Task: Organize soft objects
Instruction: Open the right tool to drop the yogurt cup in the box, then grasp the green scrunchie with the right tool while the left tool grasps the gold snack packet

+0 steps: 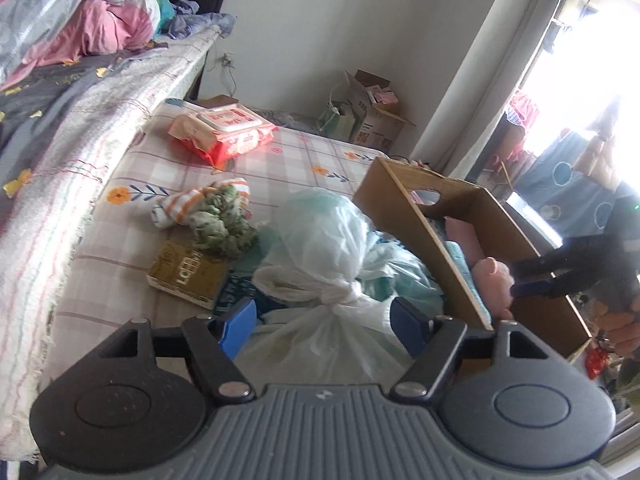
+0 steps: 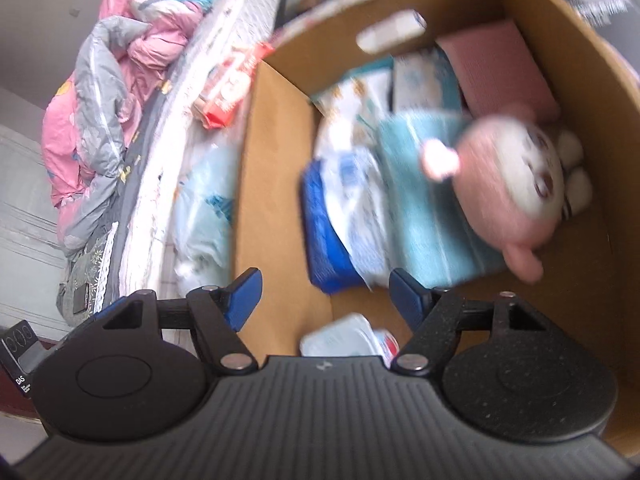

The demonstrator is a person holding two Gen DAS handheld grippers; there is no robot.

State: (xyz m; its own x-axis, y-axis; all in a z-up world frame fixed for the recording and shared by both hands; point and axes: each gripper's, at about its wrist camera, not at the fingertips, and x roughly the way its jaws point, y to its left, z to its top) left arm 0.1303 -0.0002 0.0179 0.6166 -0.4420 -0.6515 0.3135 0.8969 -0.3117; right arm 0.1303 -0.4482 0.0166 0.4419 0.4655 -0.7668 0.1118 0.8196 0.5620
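A knotted pale plastic bag [image 1: 320,236] full of soft things lies on the checked sheet [image 1: 120,240]. Its knot sits between the blue fingers of my left gripper [image 1: 324,322], which is open, and the pads do not press on it. To the right stands a cardboard box [image 1: 404,216]. My right gripper [image 2: 326,296] hangs open over that box [image 2: 280,184] with nothing between its fingers, and shows in the left wrist view as a dark gripper [image 1: 536,280]. Inside lie a pink plush toy [image 2: 508,184], a teal towel [image 2: 428,200] and soft packs [image 2: 352,208].
A striped cloth with a green bundle [image 1: 208,208], a gold carton [image 1: 186,272] and a red wipes pack [image 1: 224,132] lie on the sheet. A raised bed with pink and grey bedding [image 1: 80,12] runs along the left. Open cartons [image 1: 376,112] stand by the wall.
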